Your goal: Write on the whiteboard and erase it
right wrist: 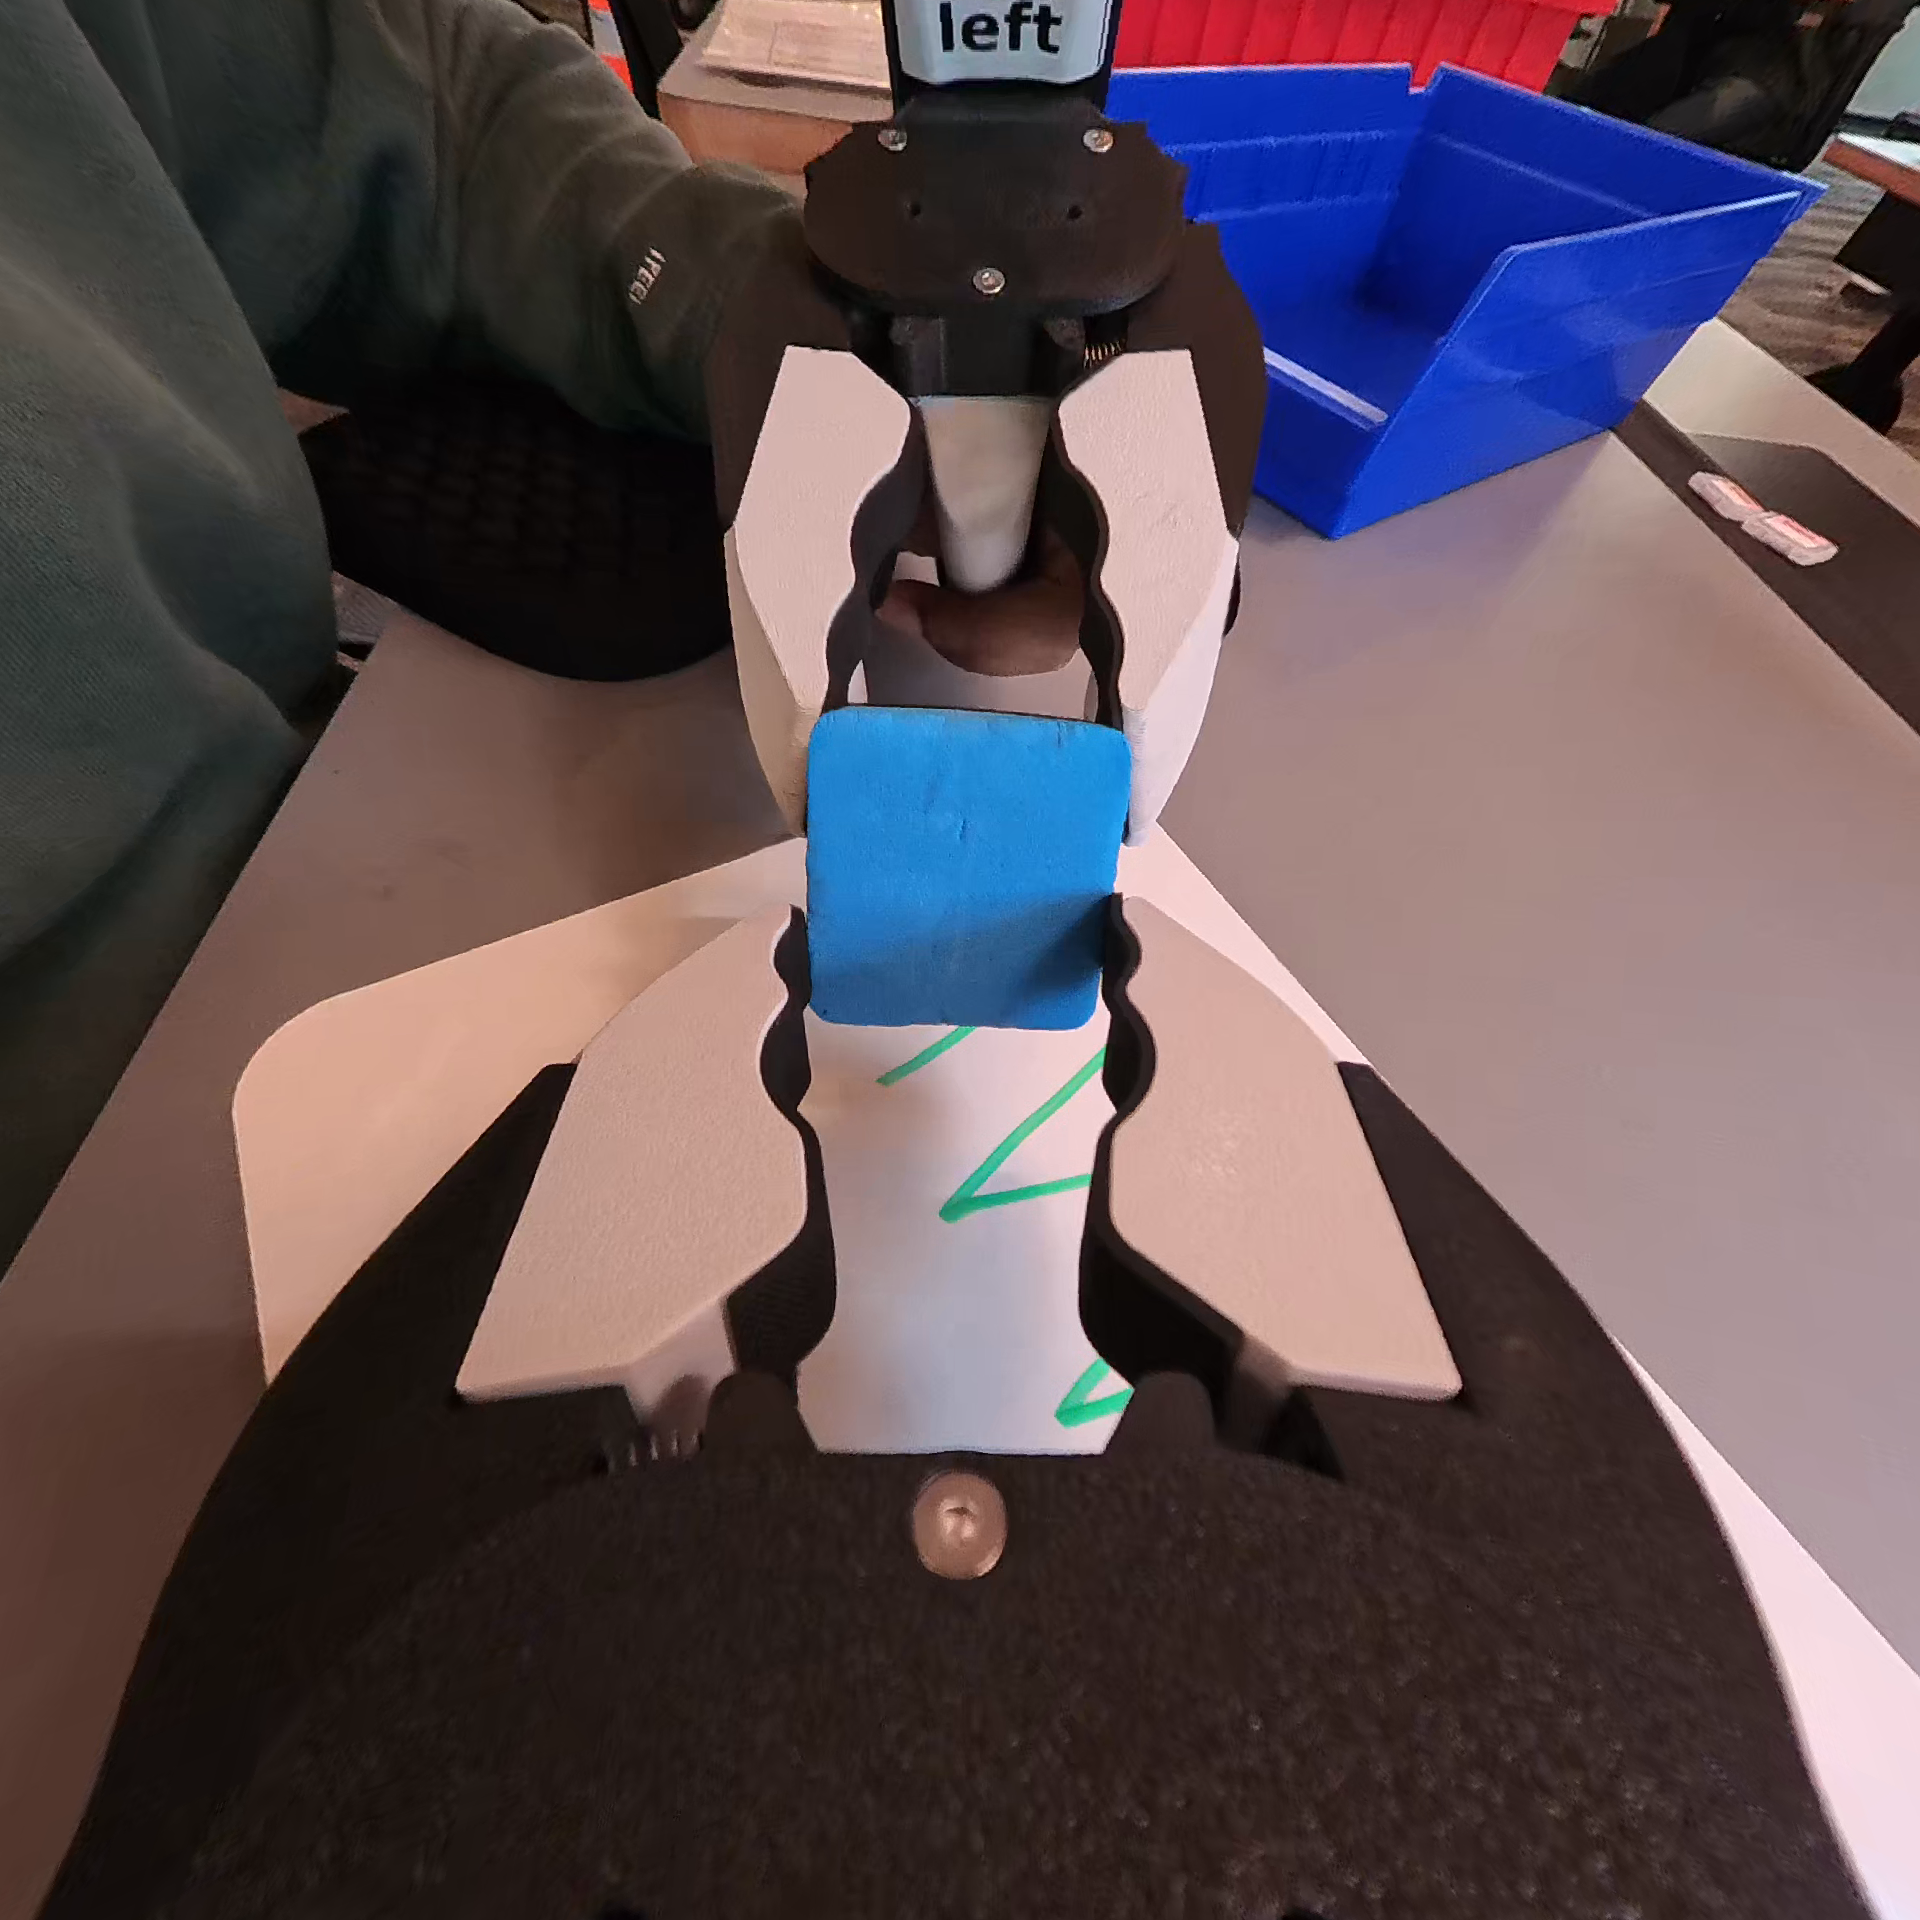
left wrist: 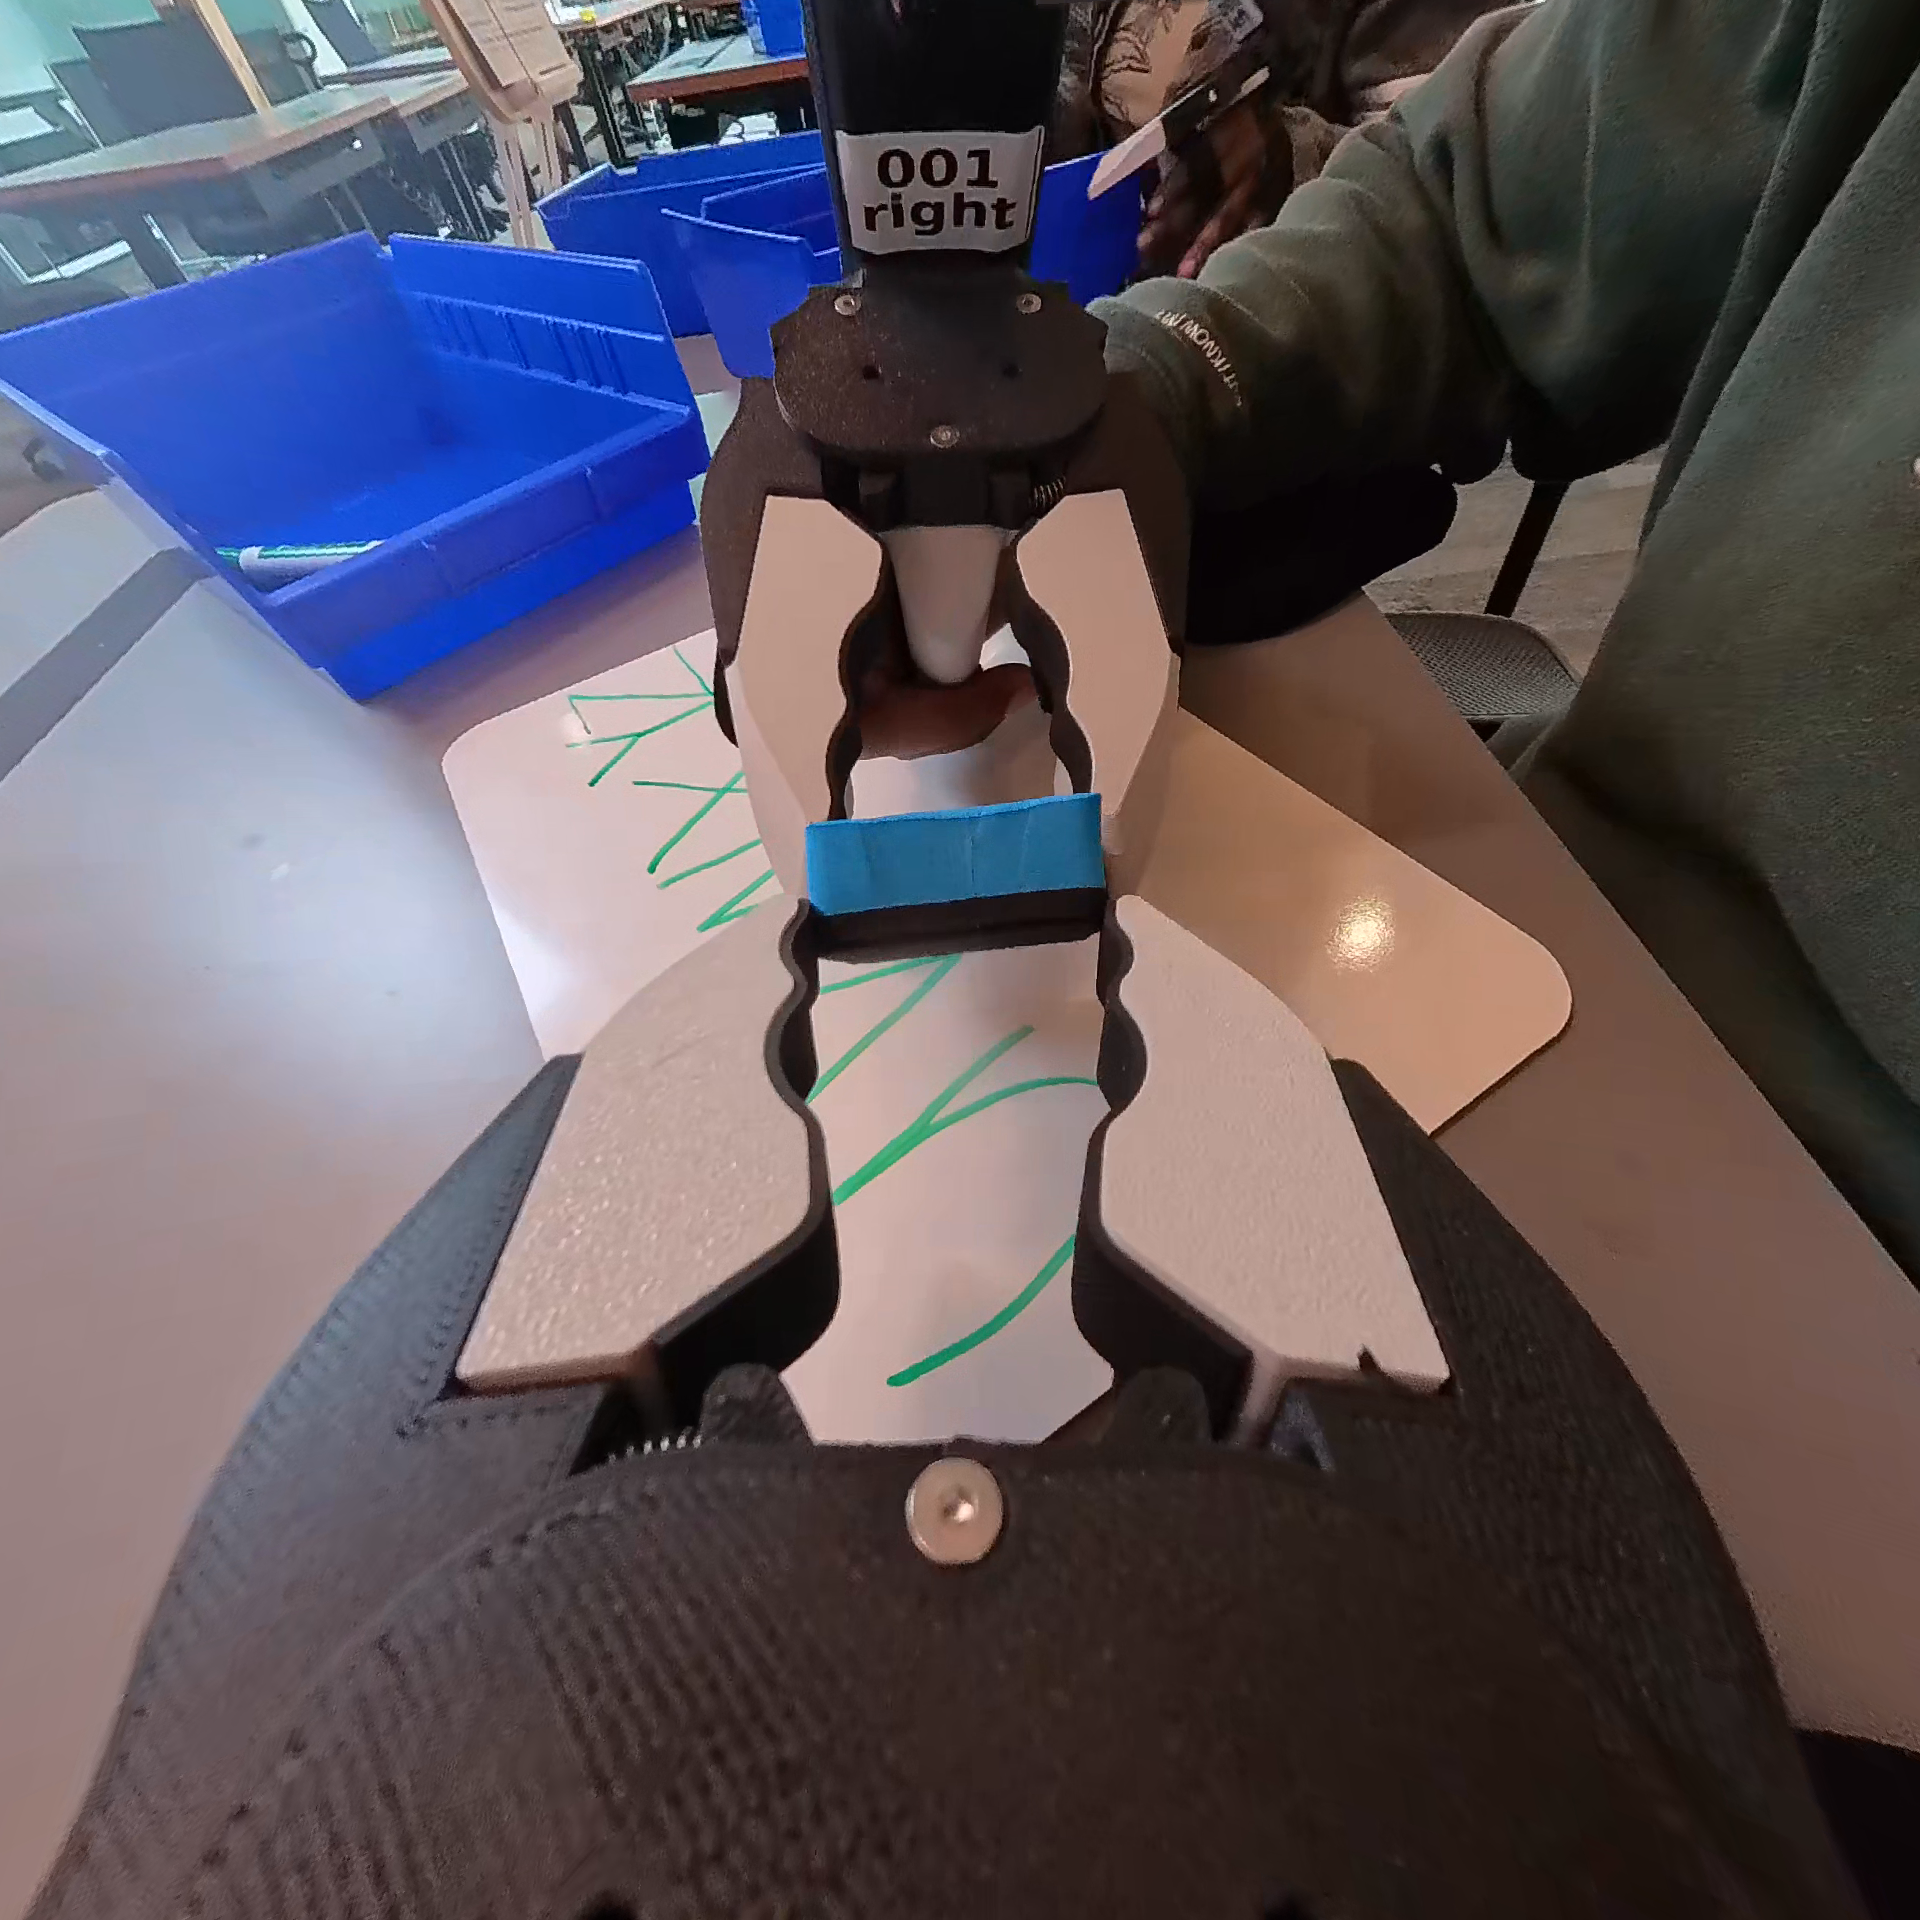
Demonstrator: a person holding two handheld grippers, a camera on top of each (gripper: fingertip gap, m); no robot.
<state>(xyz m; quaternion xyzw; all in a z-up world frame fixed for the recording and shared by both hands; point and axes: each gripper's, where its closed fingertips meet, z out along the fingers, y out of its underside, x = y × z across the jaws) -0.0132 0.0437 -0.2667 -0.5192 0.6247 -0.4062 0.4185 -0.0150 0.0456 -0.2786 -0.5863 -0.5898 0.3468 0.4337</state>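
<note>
Glossy whiteboard point(left wrist: 1299, 904), square foam eraser point(right wrist: 961, 873)

the whiteboard point(left wrist: 1340, 925) is looking glossy and smooth, the eraser point(right wrist: 966, 873) is showing matt blue foam, and the bin point(left wrist: 343, 436) is gleaming as shiny blue plastic.

Lab: workbenches point(left wrist: 239, 145), blue bins point(left wrist: 343, 436)
</note>
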